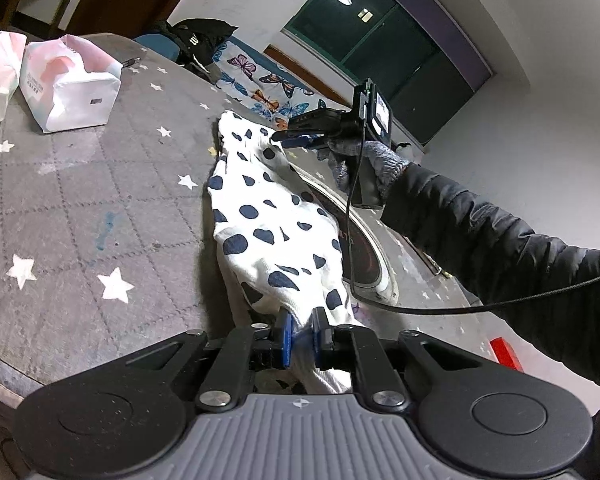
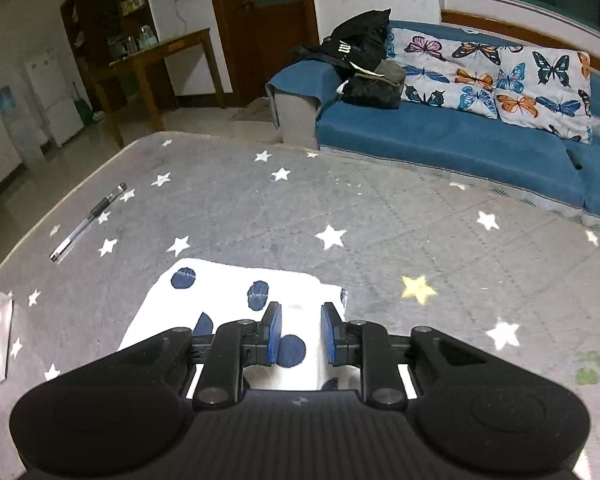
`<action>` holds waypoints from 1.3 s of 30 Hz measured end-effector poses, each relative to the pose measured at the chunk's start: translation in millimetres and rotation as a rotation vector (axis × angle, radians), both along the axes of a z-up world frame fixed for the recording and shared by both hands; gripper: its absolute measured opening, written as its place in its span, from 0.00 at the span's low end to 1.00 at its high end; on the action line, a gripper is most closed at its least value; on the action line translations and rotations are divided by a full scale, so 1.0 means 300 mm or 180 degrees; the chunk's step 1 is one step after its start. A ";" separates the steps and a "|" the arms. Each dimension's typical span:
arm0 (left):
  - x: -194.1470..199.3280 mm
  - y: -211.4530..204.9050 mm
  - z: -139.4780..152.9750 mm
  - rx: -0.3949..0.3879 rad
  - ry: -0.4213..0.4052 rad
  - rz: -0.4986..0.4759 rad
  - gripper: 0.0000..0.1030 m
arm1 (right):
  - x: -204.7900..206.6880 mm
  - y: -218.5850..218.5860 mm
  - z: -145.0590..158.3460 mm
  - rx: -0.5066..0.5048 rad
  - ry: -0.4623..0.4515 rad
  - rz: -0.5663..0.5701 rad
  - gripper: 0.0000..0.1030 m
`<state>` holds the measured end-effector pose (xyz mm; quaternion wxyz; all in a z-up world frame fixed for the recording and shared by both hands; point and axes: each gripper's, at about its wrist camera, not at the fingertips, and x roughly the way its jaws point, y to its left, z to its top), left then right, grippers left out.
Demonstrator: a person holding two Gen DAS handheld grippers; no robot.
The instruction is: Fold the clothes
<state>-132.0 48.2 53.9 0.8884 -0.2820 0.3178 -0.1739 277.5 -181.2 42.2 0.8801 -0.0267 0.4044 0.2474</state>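
A white cloth with dark blue spots point(image 1: 268, 224) lies stretched in a long band across the grey star-patterned table cover point(image 1: 80, 200). My left gripper point(image 1: 302, 334) is shut on the near end of the cloth, fabric bunched between its blue pads. My right gripper point(image 1: 296, 138), held by a gloved hand, sits at the cloth's far end. In the right wrist view the right gripper point(image 2: 300, 334) has its jaws apart over the flat spotted cloth point(image 2: 236, 292), with nothing between the pads.
Two pink-and-white tissue packs point(image 1: 70, 84) stand at the table's far left. A pen point(image 2: 88, 222) lies near the table edge. A round inset hob point(image 1: 364, 240) is beside the cloth. A blue sofa point(image 2: 440, 132) with butterfly cushions stands beyond the table.
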 end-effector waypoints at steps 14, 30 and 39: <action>0.008 0.002 0.018 0.0041 -0.0048 -0.0029 0.11 | -0.007 -0.028 0.024 0.0071 -0.0184 -0.0053 0.01; 0.025 0.014 0.008 0.0074 -0.0022 -0.0039 0.12 | -0.060 -0.100 -0.001 -0.0200 -0.0067 -0.0091 0.10; 0.015 0.016 0.017 0.0235 -0.0014 0.0035 0.27 | -0.225 -0.185 -0.007 -0.0188 0.0139 0.0193 0.20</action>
